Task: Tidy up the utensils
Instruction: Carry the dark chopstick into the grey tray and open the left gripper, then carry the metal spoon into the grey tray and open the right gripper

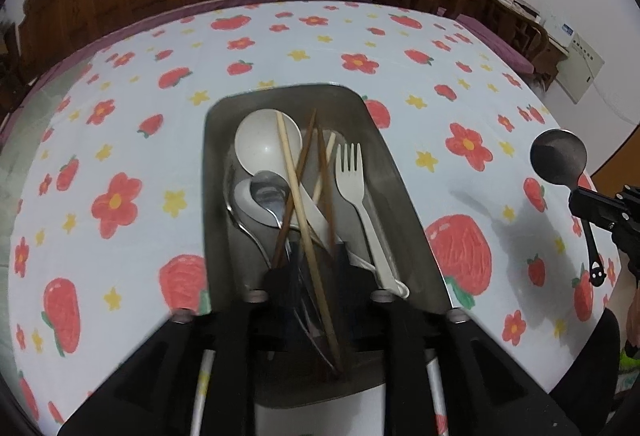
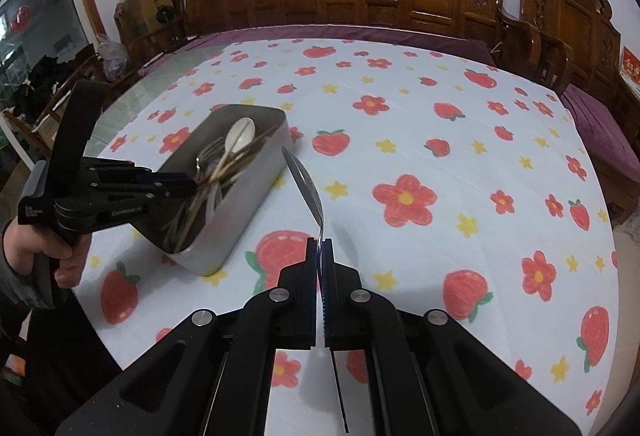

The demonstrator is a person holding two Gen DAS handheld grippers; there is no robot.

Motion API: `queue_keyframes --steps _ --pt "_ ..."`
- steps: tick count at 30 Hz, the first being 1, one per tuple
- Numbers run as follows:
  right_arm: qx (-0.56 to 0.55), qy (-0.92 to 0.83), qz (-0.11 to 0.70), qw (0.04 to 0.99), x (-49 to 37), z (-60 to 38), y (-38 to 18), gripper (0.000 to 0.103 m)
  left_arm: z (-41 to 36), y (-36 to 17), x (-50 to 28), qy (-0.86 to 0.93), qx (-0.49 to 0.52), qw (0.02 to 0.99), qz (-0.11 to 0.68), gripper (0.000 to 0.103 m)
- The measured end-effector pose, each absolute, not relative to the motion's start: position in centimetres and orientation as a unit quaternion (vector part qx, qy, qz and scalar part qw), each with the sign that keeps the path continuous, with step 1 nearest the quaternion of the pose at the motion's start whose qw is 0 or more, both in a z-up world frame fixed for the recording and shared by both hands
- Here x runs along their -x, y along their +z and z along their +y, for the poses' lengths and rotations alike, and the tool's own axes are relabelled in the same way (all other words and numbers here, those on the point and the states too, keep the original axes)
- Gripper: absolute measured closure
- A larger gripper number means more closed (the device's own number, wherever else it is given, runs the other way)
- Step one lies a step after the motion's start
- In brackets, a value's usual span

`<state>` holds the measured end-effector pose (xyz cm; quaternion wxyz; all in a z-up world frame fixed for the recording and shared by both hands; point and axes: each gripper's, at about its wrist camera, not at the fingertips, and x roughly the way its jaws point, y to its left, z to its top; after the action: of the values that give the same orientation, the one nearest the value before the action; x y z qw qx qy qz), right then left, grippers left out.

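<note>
The left hand-held gripper point(image 1: 308, 260) is positioned over the near end of the metal tray point(image 1: 216, 140), which rests on the surface point(image 1: 280, 48) toward its left edge as seen from the right wrist. Its jaws are narrowly parted, and a pale chopstick point(image 1: 294, 188) passes between them; whether the pads touch it cannot be determined, since the fingertips are blurred and dark. Inside the tray, a white ladle point(image 1: 260, 144), a metal spoon point(image 1: 268, 196), brown chopsticks point(image 1: 304, 164) and a white fork point(image 1: 352, 172) are piled crosswise; their lower ends are hidden behind the gripper.

The right hand-held gripper point(image 2: 320, 244) is clamped on the handle of a steel spoon point(image 2: 308, 188), with the bowl raised above the cloth, just beside the tray. The handle's end is cut off by the gripper body in the right wrist view. A hand point(image 2: 68, 256) is seen partly at the frame edge.
</note>
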<state>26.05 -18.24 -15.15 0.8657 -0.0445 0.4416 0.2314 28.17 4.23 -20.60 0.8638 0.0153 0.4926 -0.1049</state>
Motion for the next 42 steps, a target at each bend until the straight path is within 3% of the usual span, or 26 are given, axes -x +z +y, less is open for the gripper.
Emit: queue_keyframes --steps 3,11,15,17,42 --pt "0.045 0.237 0.438 0.866 -26.0 -17.5 -14.8 0.1 4.8 -19.5 -27.7 -0.099 -0.014 0.872 0.48 0.07" --pt "0.04 0.254 0.431 0.865 -26.2 -15.1 -14.1 0.1 7.5 -16.6 -26.3 -0.069 -0.002 0.894 0.442 0.03" --pt "0.04 0.265 0.428 0.863 -26.4 -13.4 -13.7 0.1 9.2 -15.5 -25.8 -0.047 0.003 0.903 0.427 0.023" --pt "0.04 0.27 0.427 0.862 -26.5 -12.6 -13.6 0.1 10.0 -15.2 -25.5 -0.037 0.003 0.906 0.422 0.012" --pt "-0.01 0.293 0.448 0.845 -32.0 -3.2 -14.5 0.1 14.9 -14.1 -24.3 -0.01 0.014 0.914 0.405 0.011"
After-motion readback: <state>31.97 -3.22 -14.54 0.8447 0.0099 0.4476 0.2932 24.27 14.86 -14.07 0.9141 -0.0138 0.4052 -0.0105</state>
